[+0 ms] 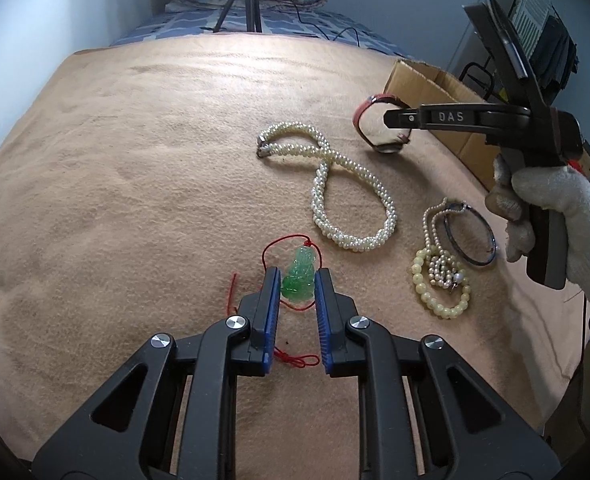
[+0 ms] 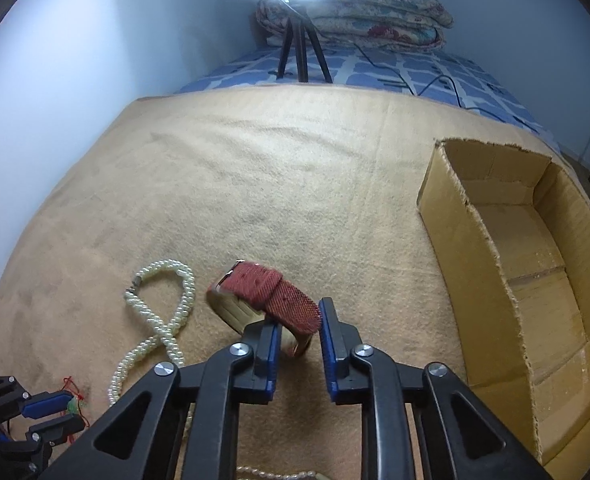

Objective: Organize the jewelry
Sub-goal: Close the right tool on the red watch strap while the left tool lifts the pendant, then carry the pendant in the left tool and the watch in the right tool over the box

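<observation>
Covering the bed: a tan fleece blanket (image 1: 135,152) is lying spread flat, carrying all the jewellery; a blue-and-white patterned sheet (image 2: 395,70) is showing beyond its far edge.
Far end: a folded floral quilt (image 2: 375,12) is sitting against the wall, with a black tripod (image 2: 303,52) standing in front of it.
Box: an open brown cardboard box with torn edges (image 2: 507,248) is resting on the blanket at the right, nothing showing inside it.
Right hand: a hand in a white knit glove (image 1: 555,220) is gripping the handle of the right gripper (image 2: 299,316).
Right gripper: its blue-padded jaws are closing in on a wristwatch with a red textured strap and gold-coloured case (image 2: 267,300), the strap sitting between the pads; the watch is just left of the box.
Left gripper: the left gripper (image 1: 297,280) is pointing down at the blanket, its blue pads pressing on both sides of a green translucent carved pendant (image 1: 299,276).
Pendant cord: a thin red cord (image 1: 279,248) is looping out from the pendant's top and trailing back under the jaws.
Pearl rope: a twisted multi-strand white pearl necklace (image 1: 335,192) is lying in a figure-eight between the pendant and the watch.
Small pile: near the gloved hand, a pale yellow-green bead bracelet (image 1: 439,292) is curling around a coiled thin pearl strand (image 1: 443,264), with a dark blue thin bangle (image 1: 471,236) just beside them.
</observation>
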Motion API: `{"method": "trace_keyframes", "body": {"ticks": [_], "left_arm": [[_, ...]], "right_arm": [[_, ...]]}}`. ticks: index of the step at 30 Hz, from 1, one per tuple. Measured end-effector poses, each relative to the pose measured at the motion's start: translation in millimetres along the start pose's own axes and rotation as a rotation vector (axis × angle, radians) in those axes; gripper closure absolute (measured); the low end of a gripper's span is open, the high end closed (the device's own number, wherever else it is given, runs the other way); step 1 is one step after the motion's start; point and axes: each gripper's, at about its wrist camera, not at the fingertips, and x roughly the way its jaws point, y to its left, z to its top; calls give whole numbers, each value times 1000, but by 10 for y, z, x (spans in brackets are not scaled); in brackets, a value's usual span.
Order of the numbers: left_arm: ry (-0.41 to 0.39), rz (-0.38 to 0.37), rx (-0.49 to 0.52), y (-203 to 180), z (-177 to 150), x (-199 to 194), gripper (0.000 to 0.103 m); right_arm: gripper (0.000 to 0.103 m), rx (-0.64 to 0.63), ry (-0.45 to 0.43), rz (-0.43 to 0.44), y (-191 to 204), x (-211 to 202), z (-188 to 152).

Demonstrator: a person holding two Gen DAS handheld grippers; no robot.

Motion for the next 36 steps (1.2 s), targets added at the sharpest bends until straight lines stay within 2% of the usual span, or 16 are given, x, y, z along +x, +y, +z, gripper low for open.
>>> {"method": "trace_keyframes", "body": {"ticks": [10, 17, 25, 36], "left_arm": [[-48, -16, -6, -8, 59, -285, 87], [-91, -47, 18, -121, 216, -525, 87], [-144, -103, 66, -378, 550, -719, 87], [-206, -189, 145, -936, 1150, -747, 87]], "right_arm": [[89, -8, -63, 19, 27, -327, -4], [89, 8, -121, 42, -34, -694, -38], [89, 26, -203, 40, -238, -1245, -66], [89, 74, -254, -48, -789, -1745, -239]]}}
